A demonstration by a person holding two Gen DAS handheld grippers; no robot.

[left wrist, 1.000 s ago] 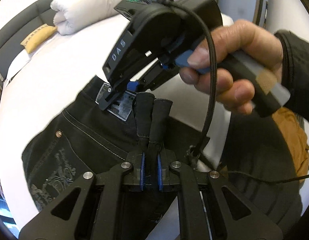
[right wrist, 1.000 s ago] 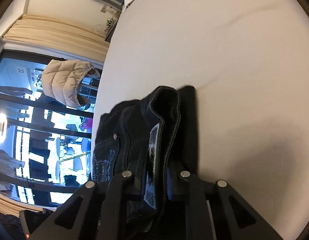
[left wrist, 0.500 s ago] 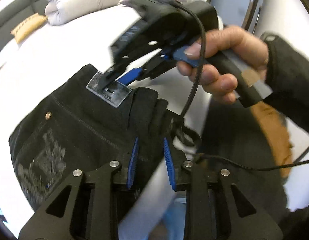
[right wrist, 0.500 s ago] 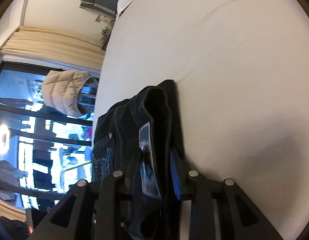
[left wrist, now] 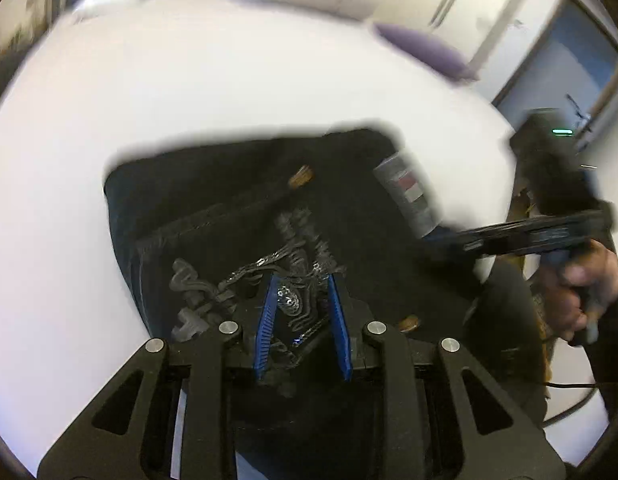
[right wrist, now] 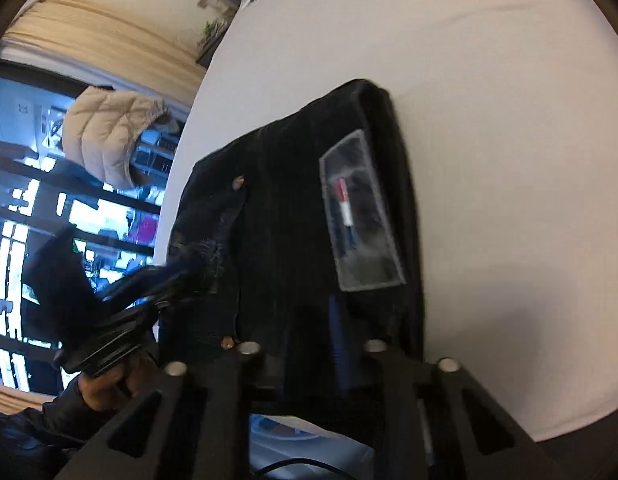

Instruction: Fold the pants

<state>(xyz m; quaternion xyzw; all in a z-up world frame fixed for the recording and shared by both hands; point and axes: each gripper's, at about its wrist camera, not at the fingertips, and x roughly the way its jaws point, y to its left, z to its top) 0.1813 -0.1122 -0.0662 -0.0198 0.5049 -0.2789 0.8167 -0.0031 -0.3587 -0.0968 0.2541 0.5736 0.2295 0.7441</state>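
Both grippers parted over the folded pants [left wrist: 237, 200] on the white bed [left wrist: 189, 92].
Left gripper [left wrist: 301, 304] hangs spread above the embroidered pocket, gripping nothing; right gripper [right wrist: 309, 344] near the waistband label [right wrist: 359, 216] looks parted, empty. Better to press flat and square the edges before leaving.

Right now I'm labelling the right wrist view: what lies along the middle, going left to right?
Window → beige puffer jacket → rivet on the black pants → clear label patch → white bed sheet.
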